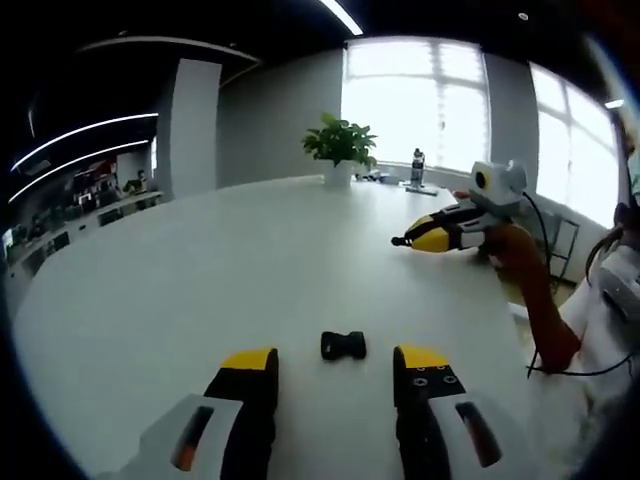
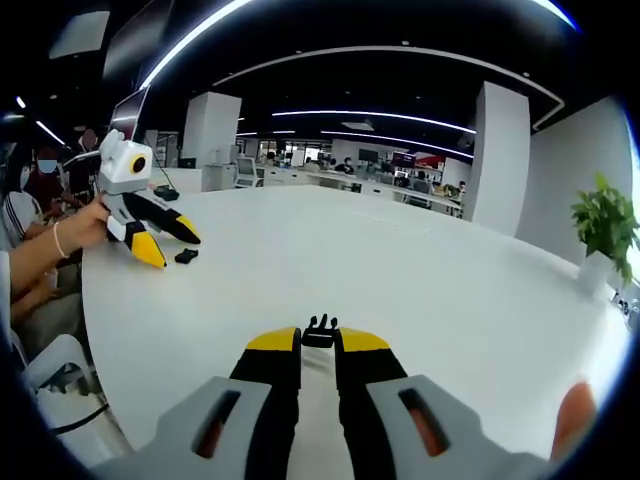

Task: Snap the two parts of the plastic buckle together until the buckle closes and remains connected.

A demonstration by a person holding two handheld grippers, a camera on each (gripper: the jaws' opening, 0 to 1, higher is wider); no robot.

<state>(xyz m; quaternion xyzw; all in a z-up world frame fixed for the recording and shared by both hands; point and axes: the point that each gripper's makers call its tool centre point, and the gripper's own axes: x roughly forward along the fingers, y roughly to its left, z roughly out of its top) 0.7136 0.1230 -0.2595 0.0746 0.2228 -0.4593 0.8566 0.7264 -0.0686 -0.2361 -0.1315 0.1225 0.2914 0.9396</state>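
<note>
Buckle half, pronged (image 2: 319,331), pinched in right gripper (image 2: 318,342), prongs forward for mating. Left gripper (image 1: 334,366) spread, straddling approach to socket half (image 1: 343,345), loose on white table (image 1: 230,260) just beyond fingertips; grasp pending.

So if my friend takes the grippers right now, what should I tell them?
Left gripper: jaws open, hovering over the white table, holding nothing. The socket half of the buckle lies on the table just ahead, between the jaw tips.
Right gripper: jaws nearly closed, pinching the pronged half of the buckle at their tips, prongs pointing outward.
Done: one half picked up.
Left: grab the socket half, line up the prongs, push together until they click and stay joined.
</note>
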